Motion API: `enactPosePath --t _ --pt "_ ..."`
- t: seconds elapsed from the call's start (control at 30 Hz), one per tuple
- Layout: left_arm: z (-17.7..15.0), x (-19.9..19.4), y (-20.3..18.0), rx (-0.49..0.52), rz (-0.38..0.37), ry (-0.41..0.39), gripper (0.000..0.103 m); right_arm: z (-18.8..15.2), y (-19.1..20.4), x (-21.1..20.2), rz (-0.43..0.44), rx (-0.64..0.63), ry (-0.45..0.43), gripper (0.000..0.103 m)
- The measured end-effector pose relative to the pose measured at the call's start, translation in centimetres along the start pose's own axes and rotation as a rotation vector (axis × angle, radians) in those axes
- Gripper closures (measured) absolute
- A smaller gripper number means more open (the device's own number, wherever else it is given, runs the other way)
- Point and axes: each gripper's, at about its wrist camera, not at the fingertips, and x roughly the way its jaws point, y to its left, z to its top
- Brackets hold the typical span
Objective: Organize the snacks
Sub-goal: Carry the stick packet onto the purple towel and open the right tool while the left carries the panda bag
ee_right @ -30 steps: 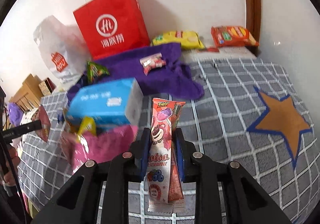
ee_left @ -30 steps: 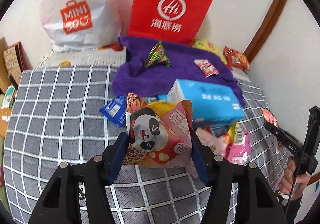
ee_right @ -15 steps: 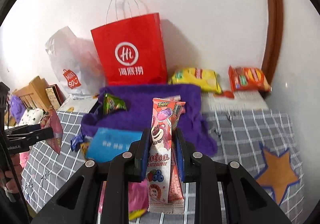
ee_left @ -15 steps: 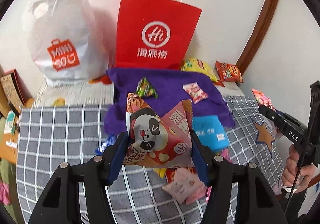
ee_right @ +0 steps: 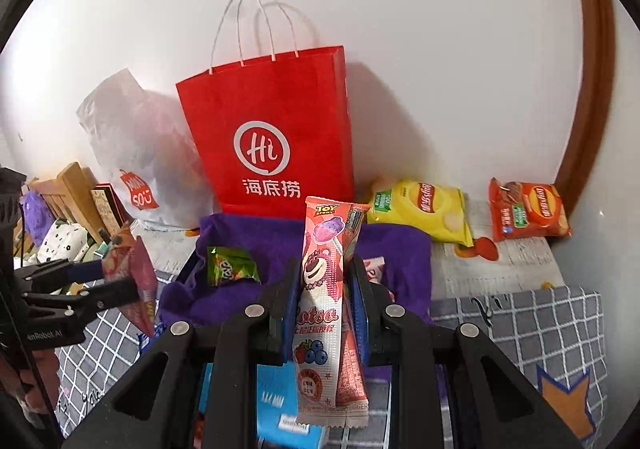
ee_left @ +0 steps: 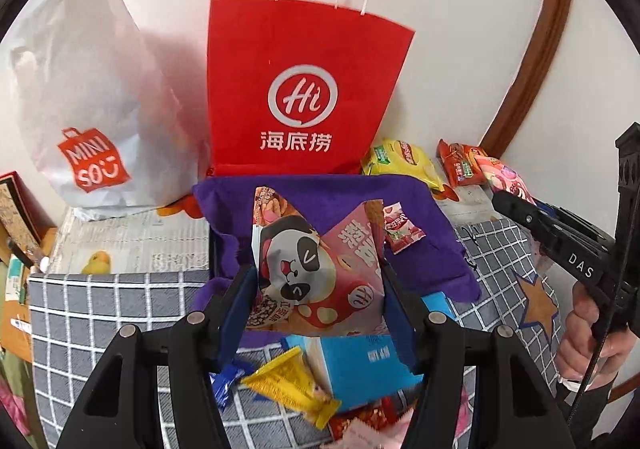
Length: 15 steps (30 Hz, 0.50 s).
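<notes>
My left gripper (ee_left: 318, 281) is shut on a pink panda snack bag (ee_left: 316, 269), held in the air in front of the purple cloth (ee_left: 416, 205). My right gripper (ee_right: 326, 285) is shut on a long pink Lotso candy packet (ee_right: 324, 289), held upright before the red paper bag (ee_right: 272, 129). The red paper bag (ee_left: 304, 89) stands open-topped against the wall behind the cloth. A green packet (ee_right: 230, 265) and a small red-white packet (ee_left: 400, 227) lie on the cloth. The right gripper (ee_left: 520, 205) shows at the right of the left wrist view.
A white Miniso bag (ee_left: 92, 109) stands left of the red bag. Yellow (ee_right: 420, 209) and red (ee_right: 526, 213) chip bags lie by the wall at right. A blue box (ee_left: 360, 365), a yellow packet (ee_left: 294, 381) and other snacks lie below the grippers on the checked cover (ee_right: 540, 321).
Both grippers have risen and moved toward the red bag with their snacks still held. The blue box and the loose snacks now lie lower in both views.
</notes>
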Motion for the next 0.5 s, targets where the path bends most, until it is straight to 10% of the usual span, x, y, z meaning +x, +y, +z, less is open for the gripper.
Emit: enactPosePath --t 0.5 --pt "3.8 7.2 0.1 -0.006 0.015 0.045 0.044 1.6 -2.2 8.6 0.049 -0.034 0.113 0.079"
